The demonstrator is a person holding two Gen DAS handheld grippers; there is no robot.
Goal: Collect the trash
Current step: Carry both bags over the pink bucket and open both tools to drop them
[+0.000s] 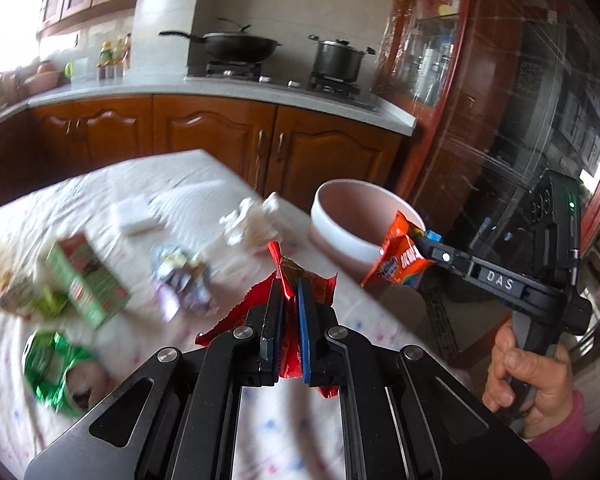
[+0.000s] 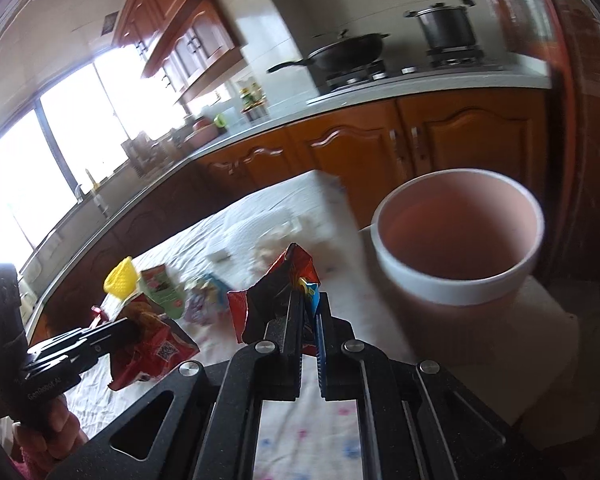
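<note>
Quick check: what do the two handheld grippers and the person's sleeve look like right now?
Both are matte black linkage frames with silver pivot bolts. The left gripper has blue-padded fingers. The right gripper bears white "DAS" lettering and a green light on its body. The sleeve is pink.

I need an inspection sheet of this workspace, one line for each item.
Surface: table under a white patterned cloth.
Job's things: red wrapper, orange wrapper, pink bin, empty as far as seen.
Clutter: green carton, green foil bag, crumpled tissue, blurred.
Grippers: left gripper shut on red wrapper; right gripper shut on orange wrapper.
Cables: nothing seen.
Surroundings: stove with wok and pot.
</note>
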